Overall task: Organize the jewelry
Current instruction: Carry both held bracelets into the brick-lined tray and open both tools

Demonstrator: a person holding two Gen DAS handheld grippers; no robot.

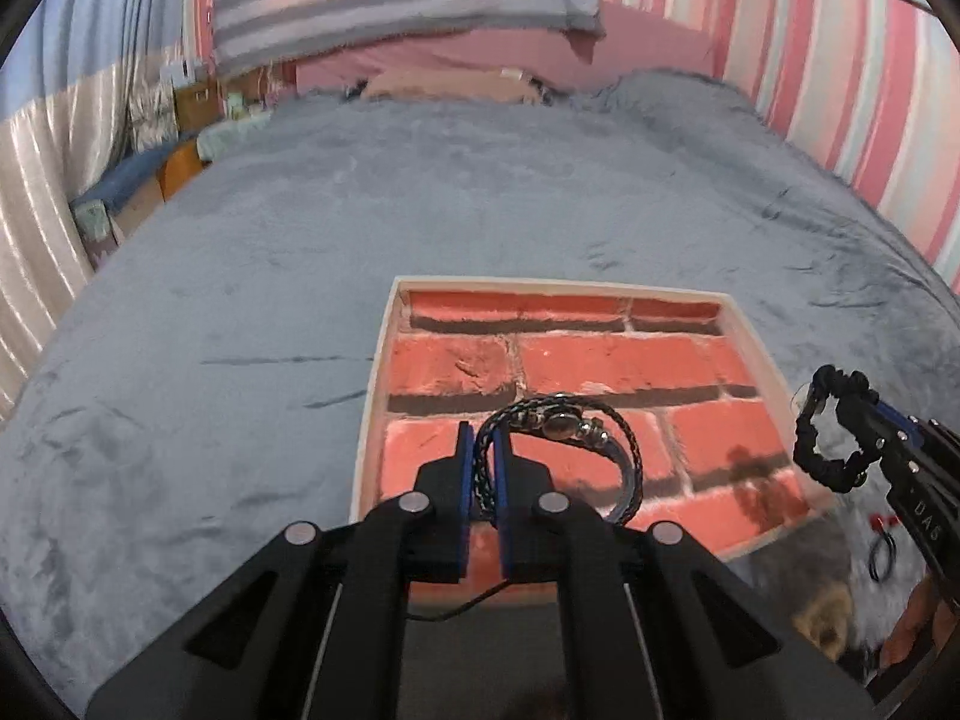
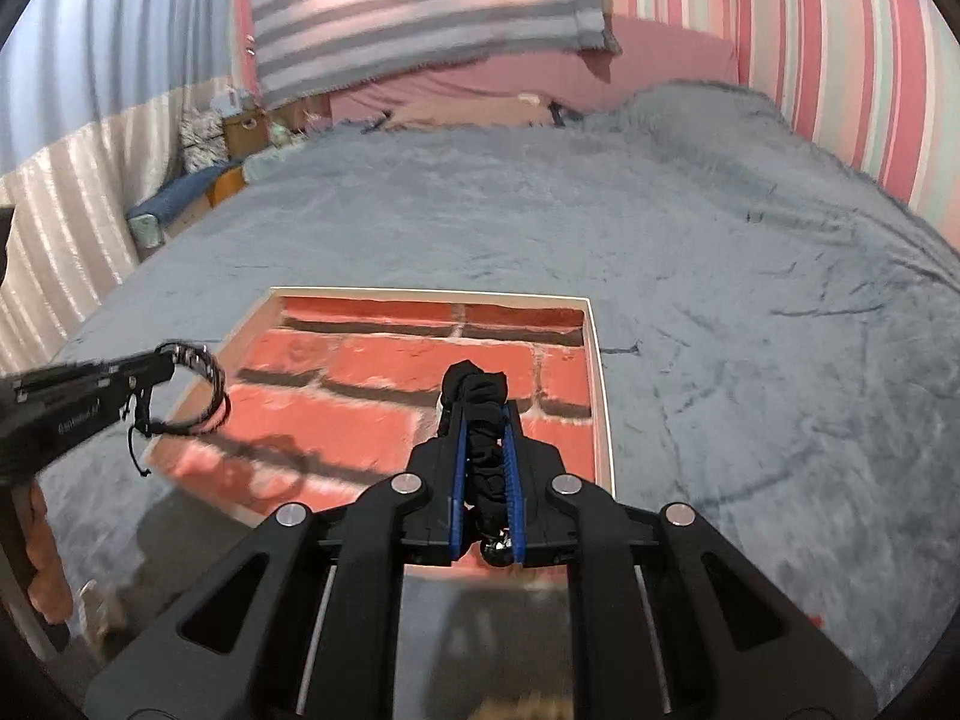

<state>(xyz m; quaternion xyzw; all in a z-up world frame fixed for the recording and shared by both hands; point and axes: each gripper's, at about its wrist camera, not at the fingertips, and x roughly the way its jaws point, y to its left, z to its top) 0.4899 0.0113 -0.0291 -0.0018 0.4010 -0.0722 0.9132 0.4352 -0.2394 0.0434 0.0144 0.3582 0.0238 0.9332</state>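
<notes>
- Your left gripper (image 1: 486, 456) is clamped on the braided bracelet (image 1: 564, 426), and the loop hangs right over the tray (image 1: 375, 396).
- Your right gripper (image 2: 486, 438) is pinched on the black ruffled fabric band (image 2: 480, 414), over the tray's right half.
- Both are above the tray, so the drop is straight down; neither hand looks nearer.
- The tray is shallow, pale-rimmed and brick-printed, on a plush grey bed (image 1: 240, 240).
</notes>
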